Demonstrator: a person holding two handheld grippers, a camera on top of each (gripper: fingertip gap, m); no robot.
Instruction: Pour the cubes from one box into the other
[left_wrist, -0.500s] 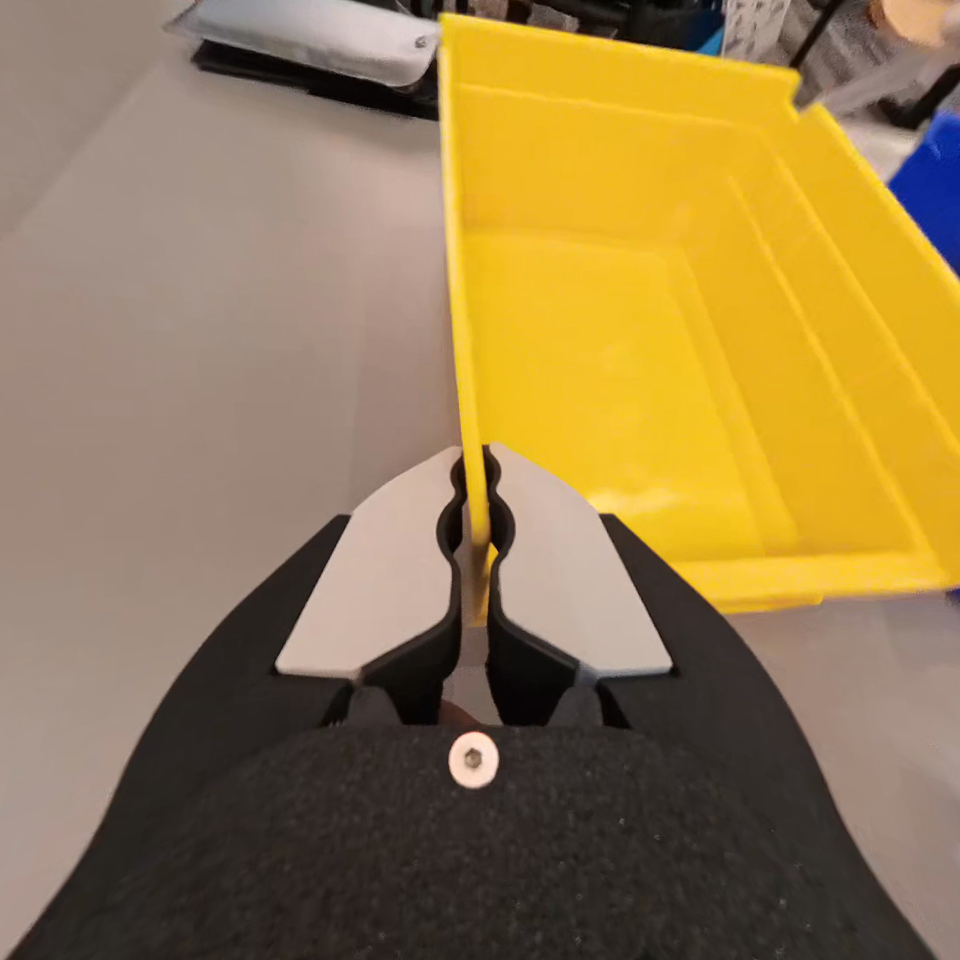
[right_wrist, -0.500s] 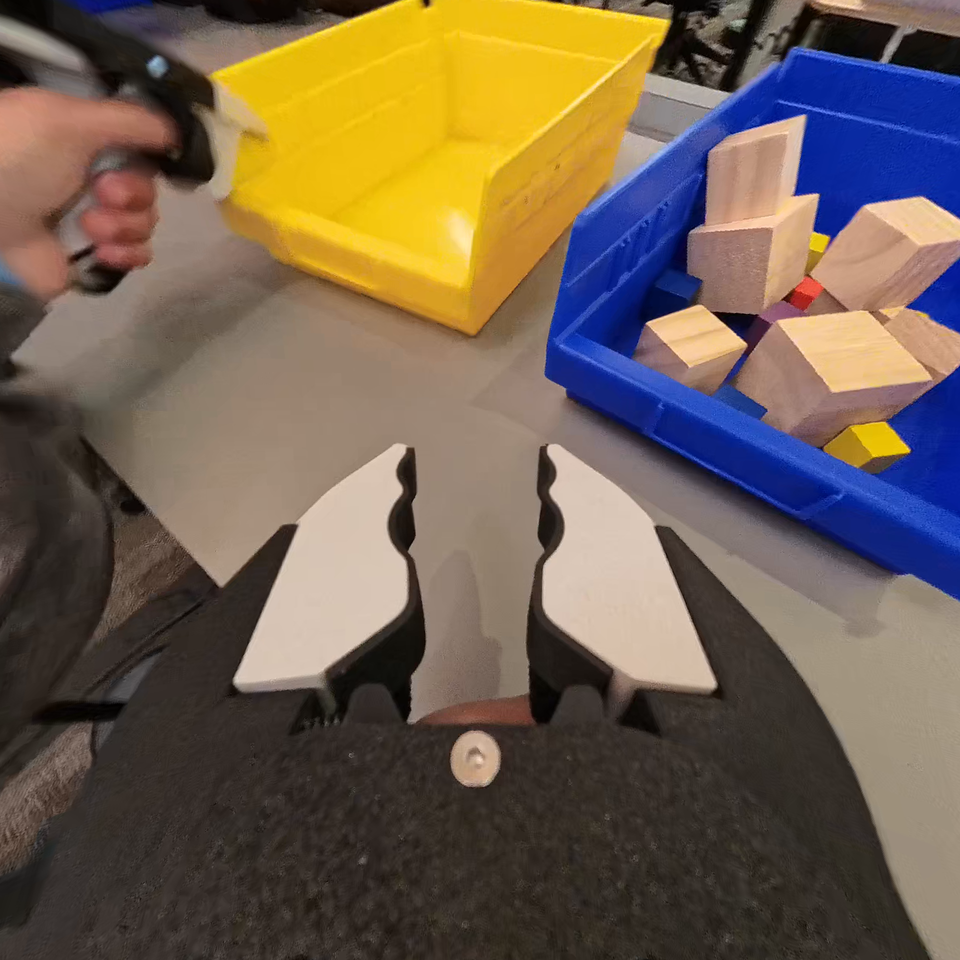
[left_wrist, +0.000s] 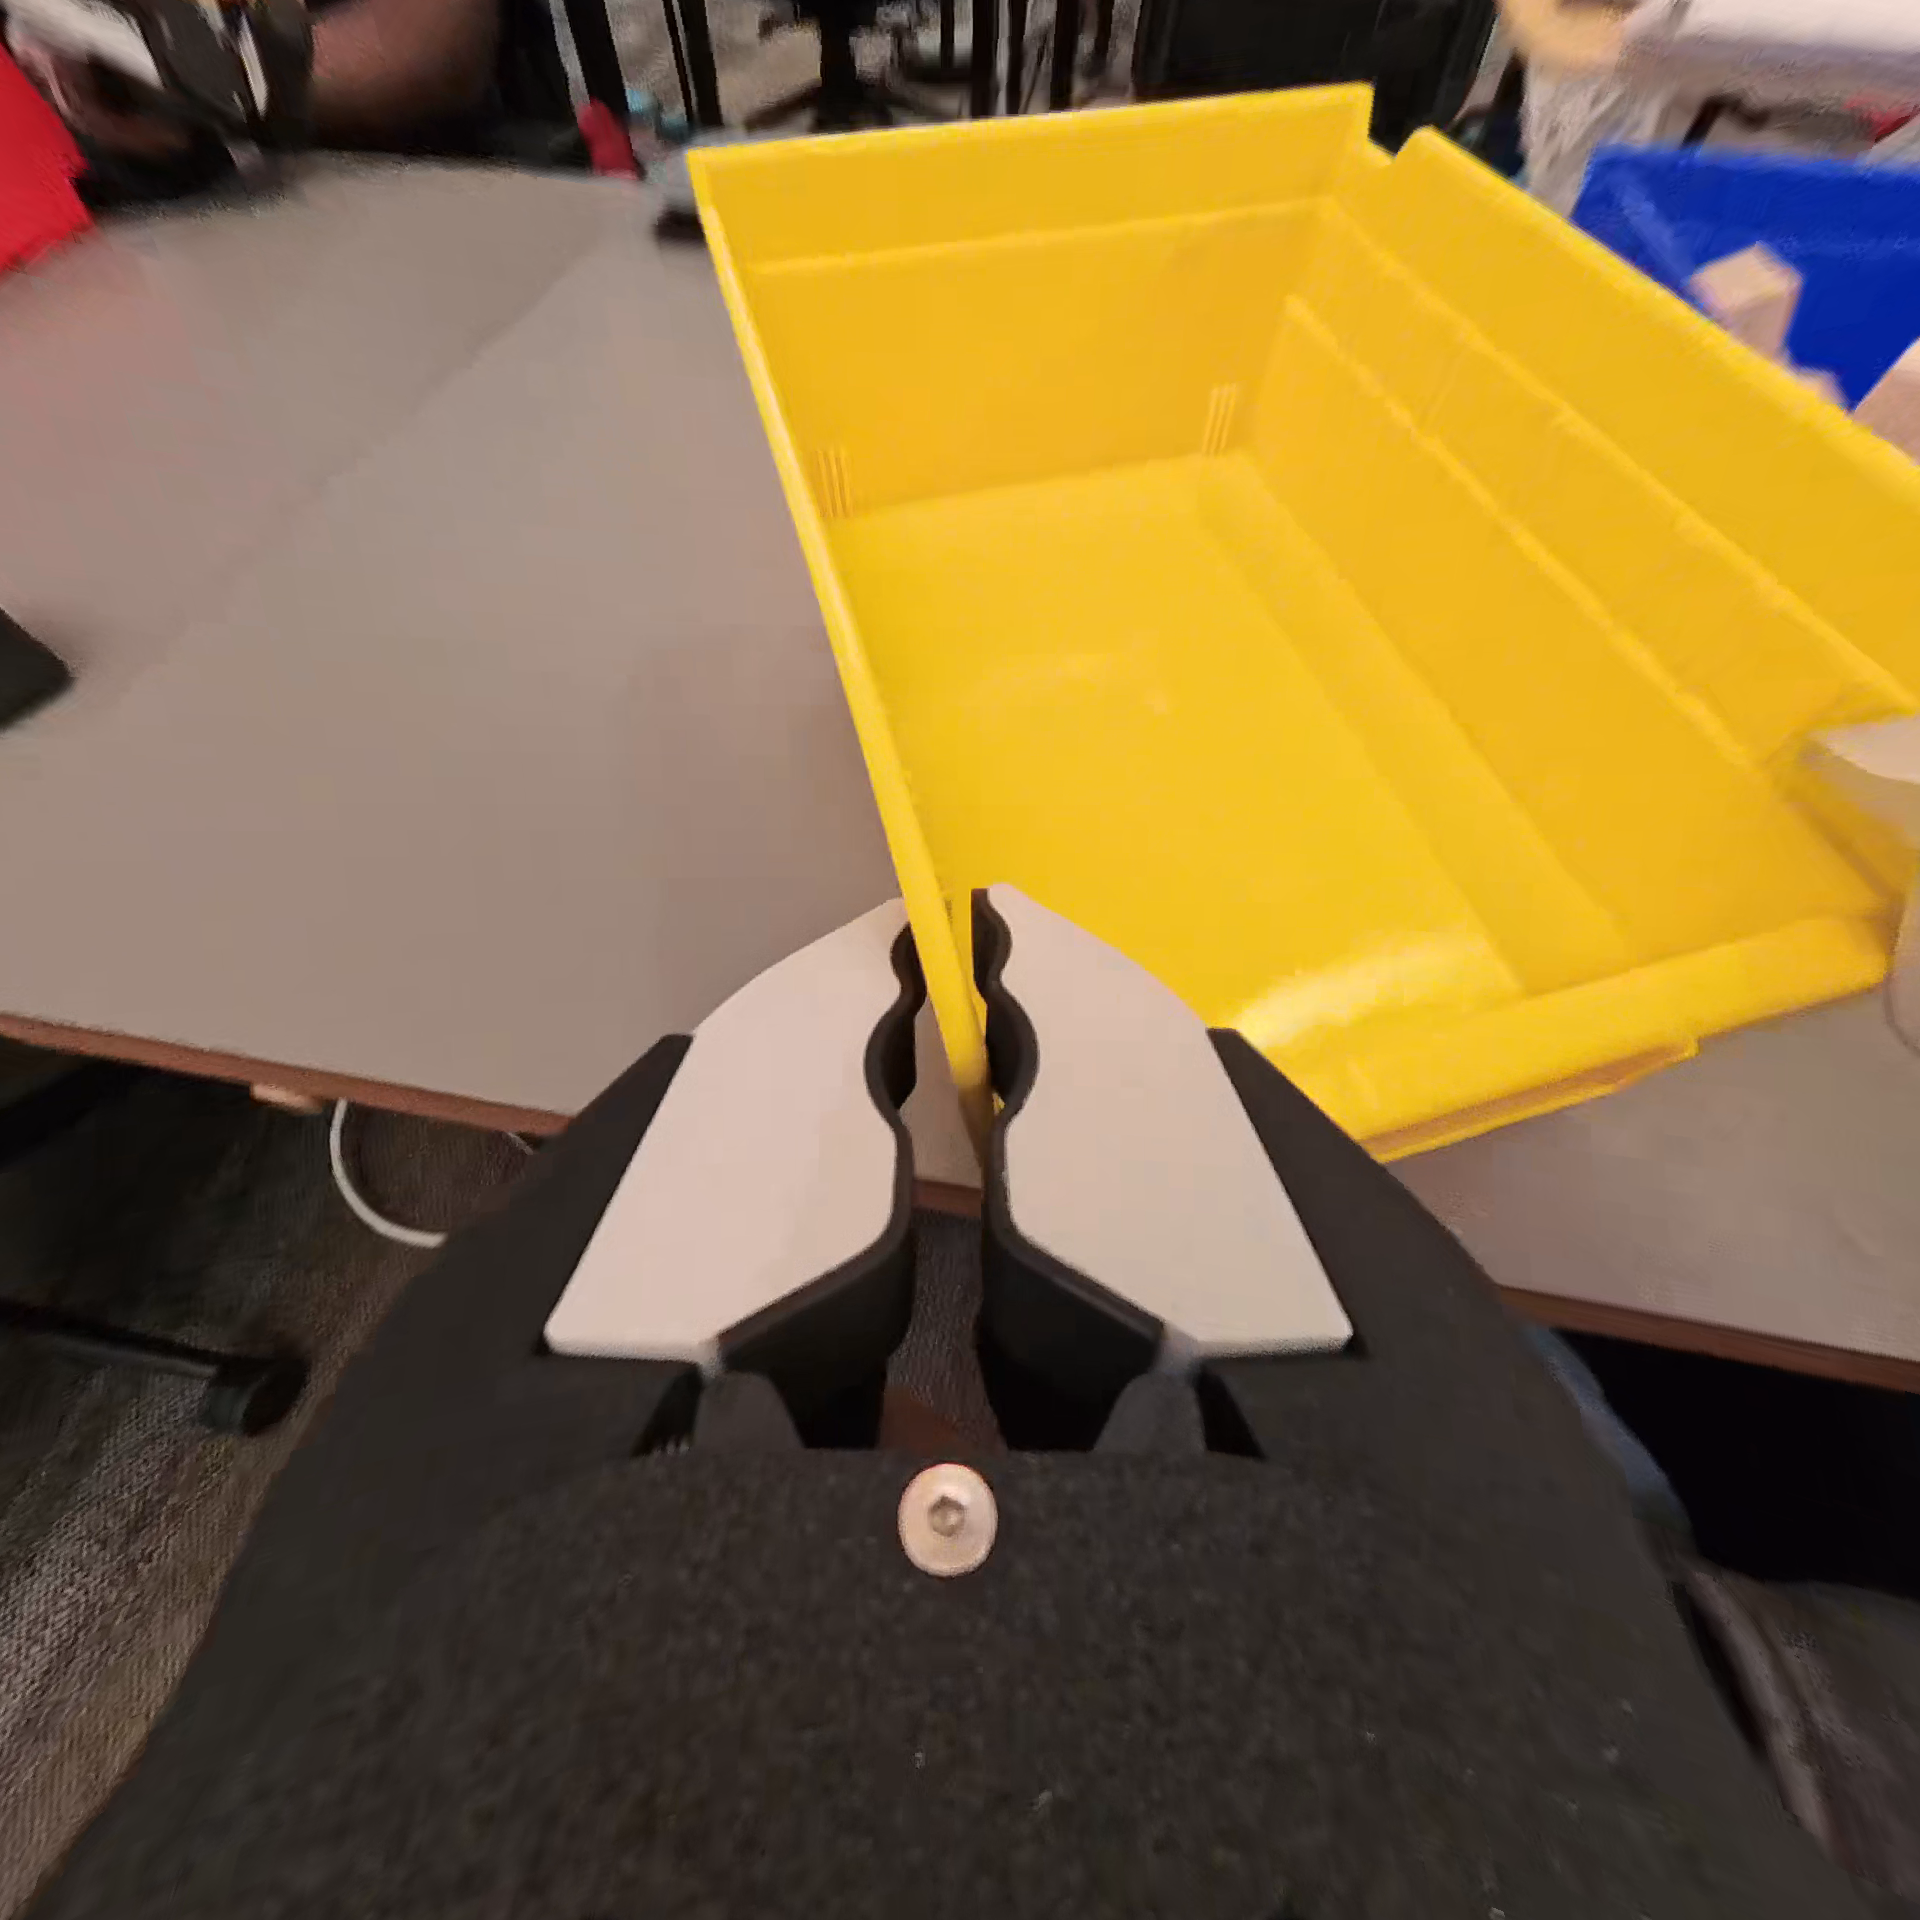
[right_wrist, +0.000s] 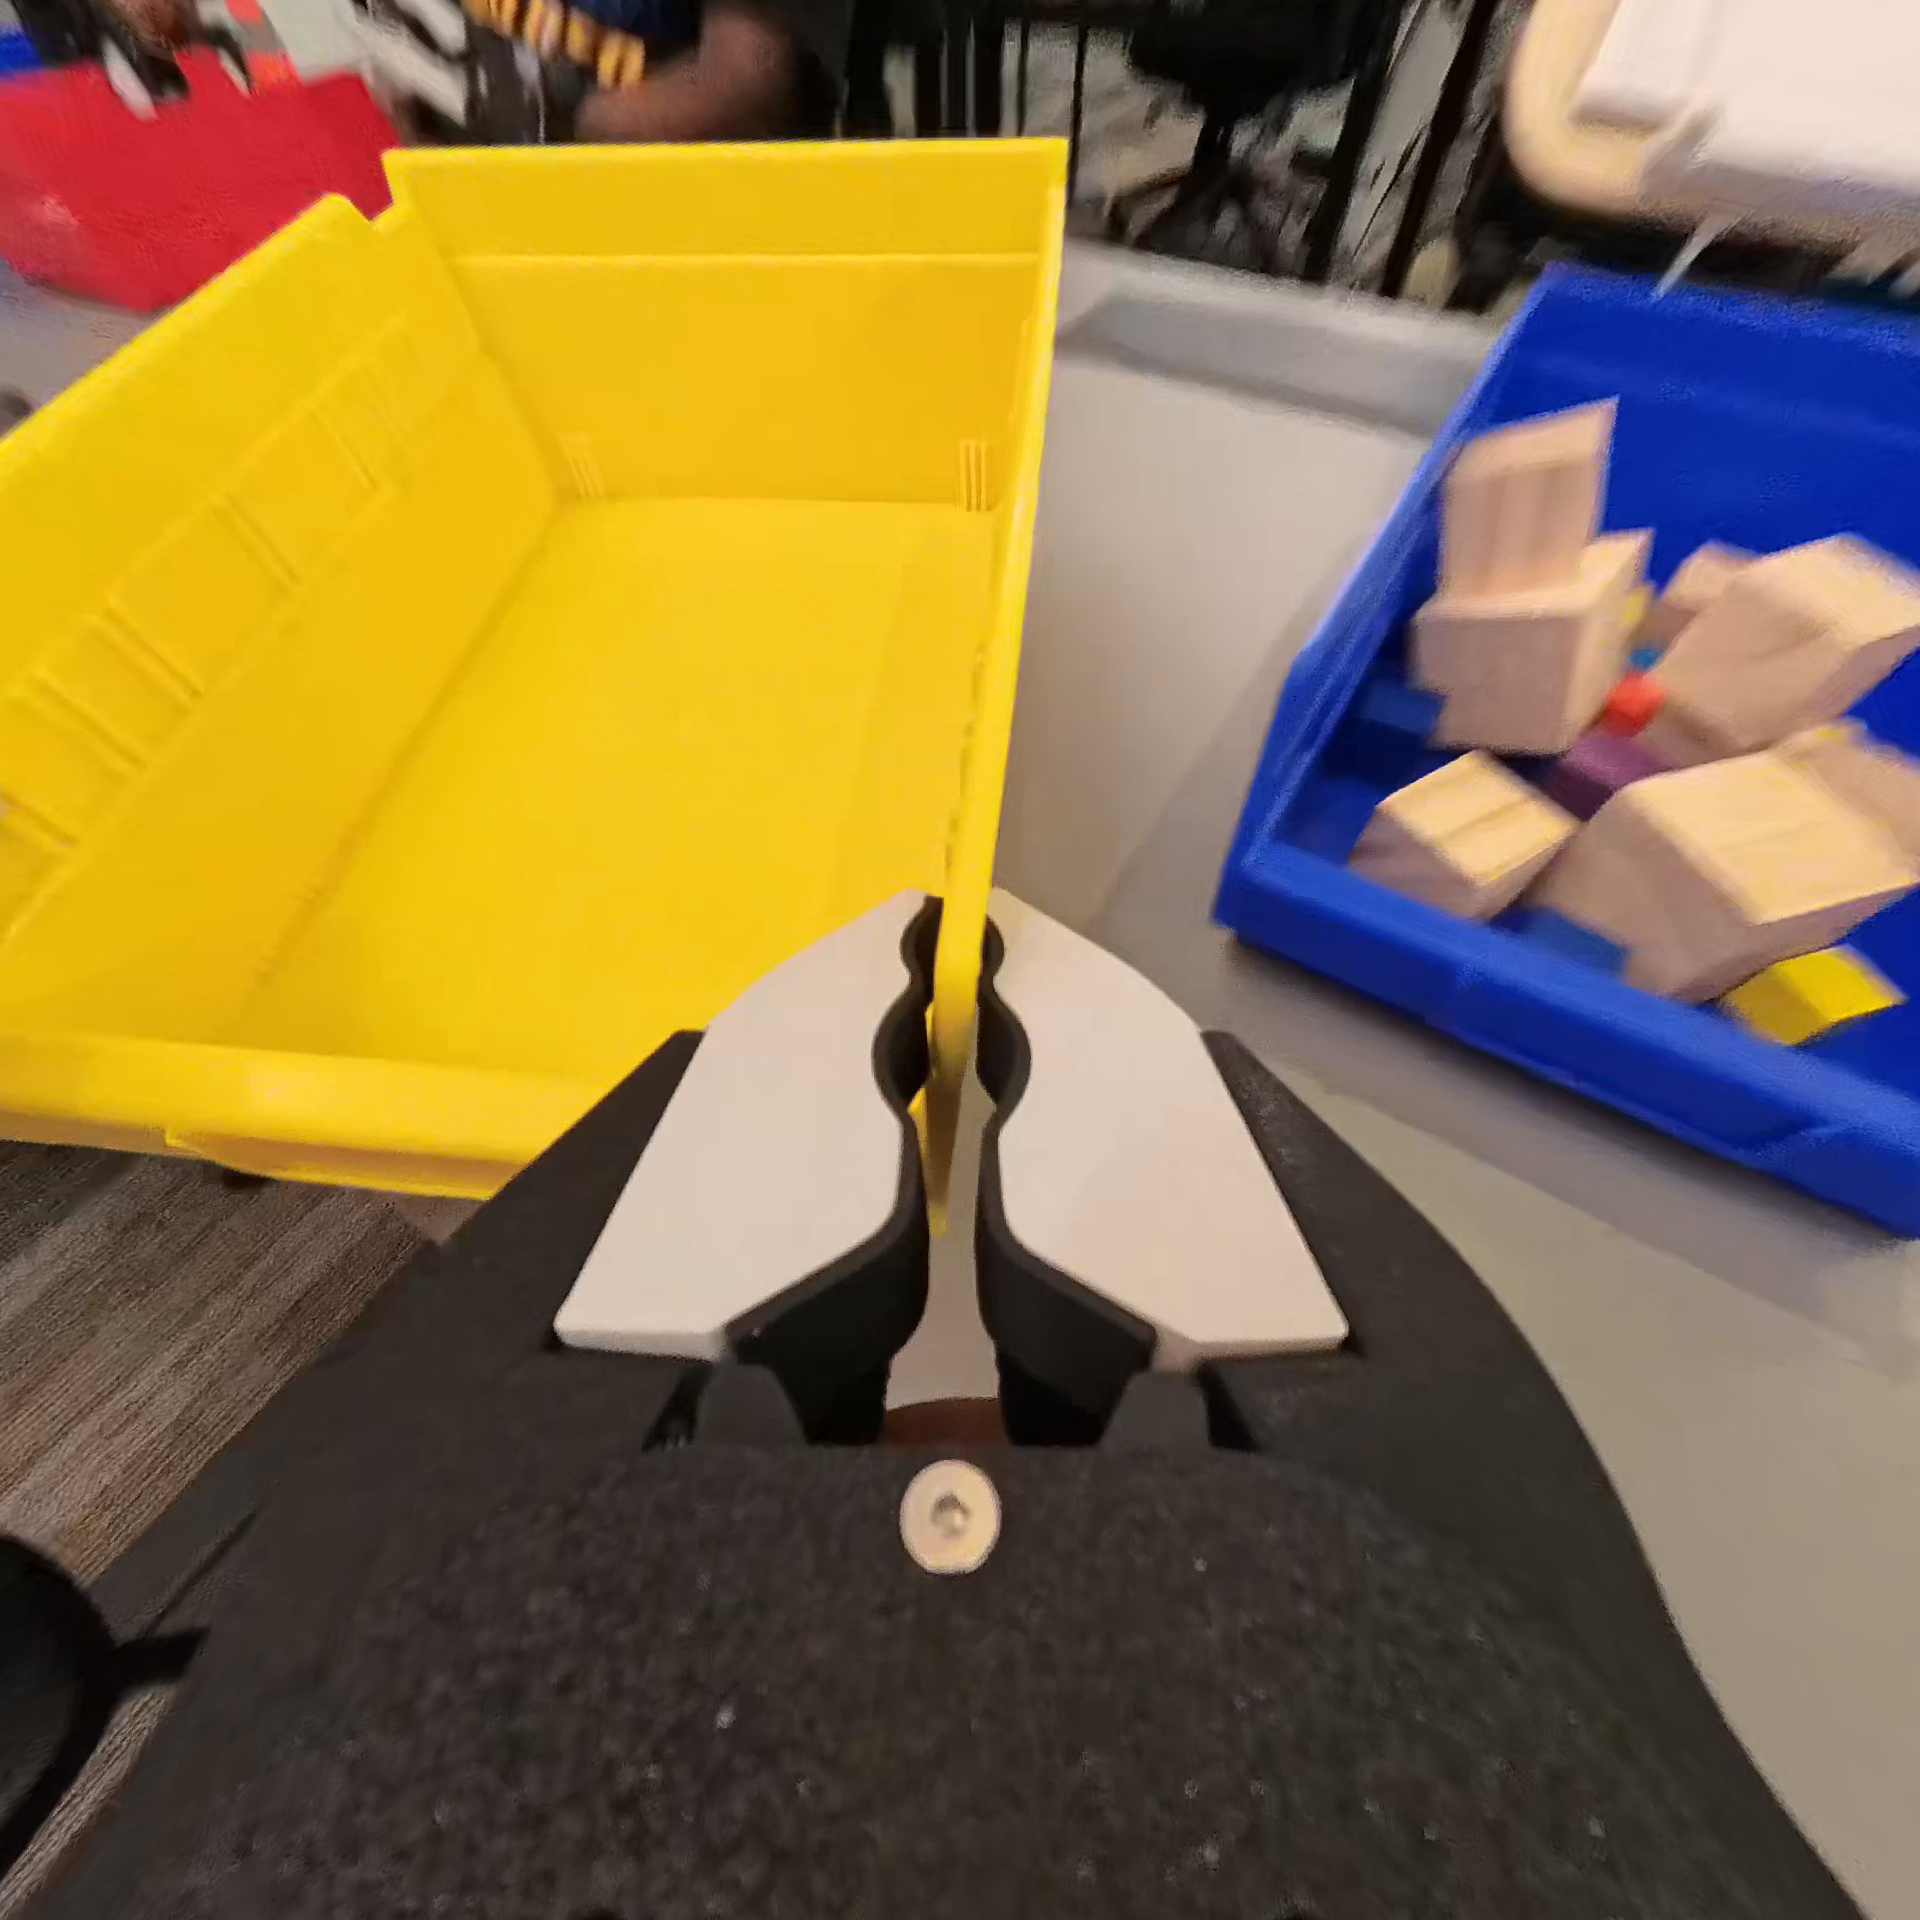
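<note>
Both grippers are clamped on the yellow box (left_wrist: 1195, 727). Seen along its own fingers, the left gripper (left_wrist: 951, 935) has its jaws drawn narrow around the box's left side wall, near the front corner, with the thin wall running up between the pads. The right gripper (right_wrist: 956, 935) pinches the opposite side wall in the same way, its jaws narrow and the wall edge standing between them.

That box has nothing inside it (its bare floor and ribbed inner walls show plainly in both views). Its front end juts past the edge of the grey worktop (left_wrist: 416, 675), with carpet visible beneath it in the right wrist view; whether its bottom touches the worktop cannot be told.

To the right of the yellow box, apart from it, a blue box (right_wrist: 1475, 997) sits on the worktop. It holds a heap of large pale wooden cubes (right_wrist: 1725, 852) with smaller coloured cubes among them: yellow at the front, red and purple in the middle. These are blurred.

Behind, a red bin (right_wrist: 156, 197) stands on another surface.
</note>
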